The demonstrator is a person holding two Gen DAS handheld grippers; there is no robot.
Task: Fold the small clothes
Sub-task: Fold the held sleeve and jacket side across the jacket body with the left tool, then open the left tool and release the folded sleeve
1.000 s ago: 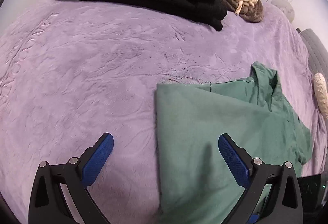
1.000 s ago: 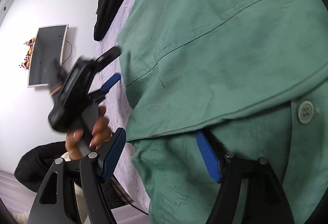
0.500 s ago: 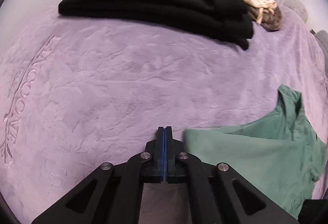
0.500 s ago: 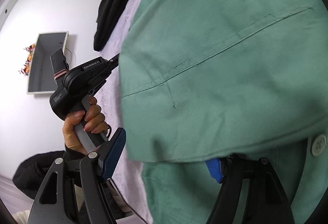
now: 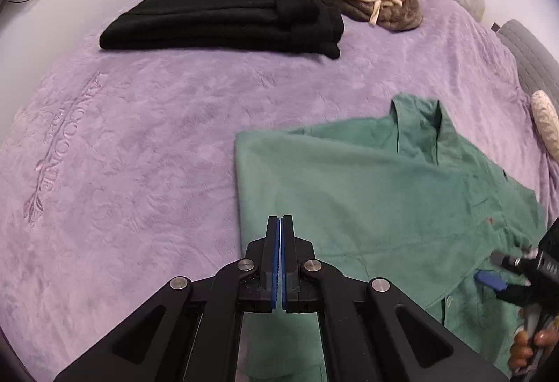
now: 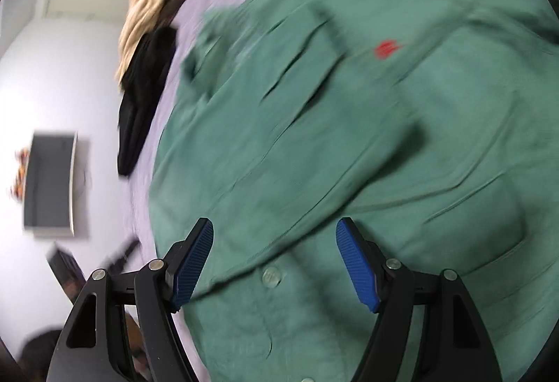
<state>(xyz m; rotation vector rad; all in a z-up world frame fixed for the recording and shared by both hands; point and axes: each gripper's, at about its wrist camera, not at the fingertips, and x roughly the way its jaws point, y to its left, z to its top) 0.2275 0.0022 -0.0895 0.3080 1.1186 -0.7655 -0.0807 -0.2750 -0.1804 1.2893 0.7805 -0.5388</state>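
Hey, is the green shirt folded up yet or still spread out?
Partly folded. One side of the green shirt is turned over, leaving a straight left edge, but its collar and far side still lie spread on the purple blanket.

Embossed lettering runs along the purple blanket (image 5: 146, 123), its last word reading about "ANCOONE"; the smaller line beside it is too faint to read.

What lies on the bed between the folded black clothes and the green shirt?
Nothing: in the left wrist view, only bare purple blanket separates the folded black clothes from the green shirt.
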